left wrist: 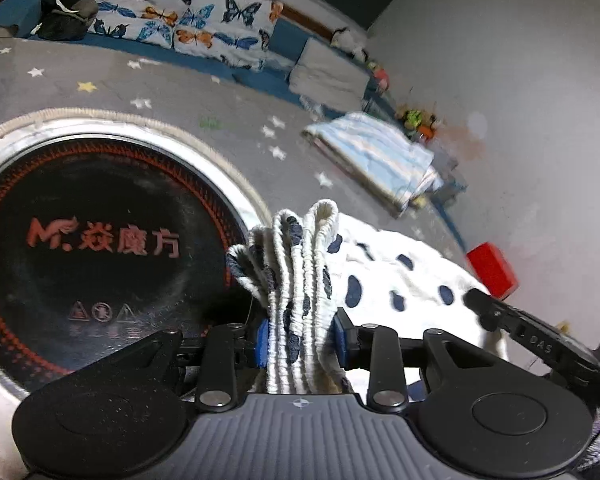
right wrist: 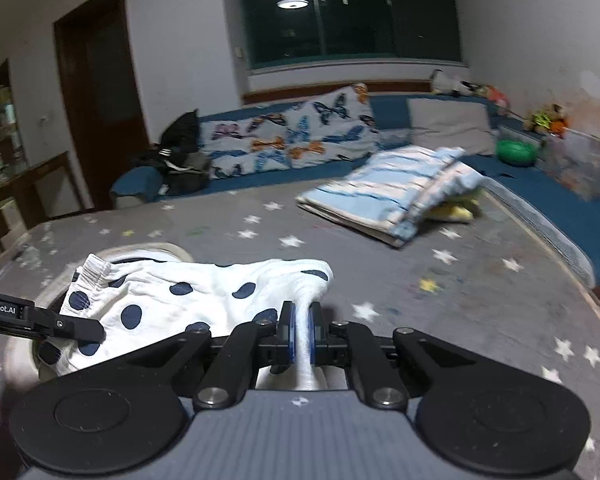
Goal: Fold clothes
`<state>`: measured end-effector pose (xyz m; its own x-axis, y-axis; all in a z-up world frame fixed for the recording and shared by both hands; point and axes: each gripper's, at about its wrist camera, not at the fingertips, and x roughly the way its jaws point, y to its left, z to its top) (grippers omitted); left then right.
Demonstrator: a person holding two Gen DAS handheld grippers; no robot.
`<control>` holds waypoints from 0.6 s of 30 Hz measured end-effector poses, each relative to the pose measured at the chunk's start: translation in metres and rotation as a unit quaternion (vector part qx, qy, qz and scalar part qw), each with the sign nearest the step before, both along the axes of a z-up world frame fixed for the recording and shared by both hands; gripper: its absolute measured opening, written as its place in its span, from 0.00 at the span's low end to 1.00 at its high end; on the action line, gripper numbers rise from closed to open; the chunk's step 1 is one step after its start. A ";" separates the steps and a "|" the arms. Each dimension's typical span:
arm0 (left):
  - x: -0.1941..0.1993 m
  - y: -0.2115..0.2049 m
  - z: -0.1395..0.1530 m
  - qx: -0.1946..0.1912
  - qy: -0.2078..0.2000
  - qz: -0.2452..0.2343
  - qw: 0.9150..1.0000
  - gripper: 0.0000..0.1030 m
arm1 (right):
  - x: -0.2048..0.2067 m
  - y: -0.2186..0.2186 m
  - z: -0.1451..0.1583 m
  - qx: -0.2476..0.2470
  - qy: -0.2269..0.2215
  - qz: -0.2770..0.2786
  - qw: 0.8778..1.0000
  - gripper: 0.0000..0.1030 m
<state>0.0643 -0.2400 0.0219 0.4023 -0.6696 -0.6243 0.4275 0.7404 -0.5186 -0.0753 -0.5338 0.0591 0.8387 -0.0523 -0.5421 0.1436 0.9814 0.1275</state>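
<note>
Both grippers clamped on one white garment with navy spots (right wrist: 172,300), held above the grey star-print mat (right wrist: 480,292). Left gripper (left wrist: 302,342): blue pads pinching a bunched, ribbed waistband. Right gripper (right wrist: 300,332): pads pressed on a thin twisted fold. Lower garment hidden behind both tool bodies. Blurred: striped folded blanket (right wrist: 392,196), toys by the far wall. Legible: "DAS" on the other tool's finger, "enRobot.AI" cut off at frame edge, "M" logo with Chinese characters on the round black disc (left wrist: 100,240).
</note>
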 end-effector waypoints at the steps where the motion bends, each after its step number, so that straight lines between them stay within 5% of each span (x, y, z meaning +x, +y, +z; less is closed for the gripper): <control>1: 0.001 -0.005 -0.004 0.008 0.000 -0.001 1.000 0.37 | -0.001 -0.003 -0.004 0.000 0.005 -0.005 1.000 0.05; 5: 0.002 0.000 -0.005 0.026 -0.008 0.006 1.000 0.54 | -0.004 -0.012 -0.025 0.004 0.032 -0.008 0.999 0.08; 8: 0.002 0.010 0.007 0.038 -0.028 0.016 0.999 0.57 | -0.005 -0.013 -0.027 -0.001 0.037 -0.012 0.999 0.14; 12: 0.000 0.018 0.026 0.035 -0.064 0.032 0.997 0.56 | 0.000 -0.015 -0.016 -0.005 0.015 -0.013 1.000 0.16; 18: 0.002 -0.002 0.035 0.014 -0.078 -0.007 0.997 0.48 | 0.025 -0.005 -0.012 0.012 0.021 0.017 1.000 0.16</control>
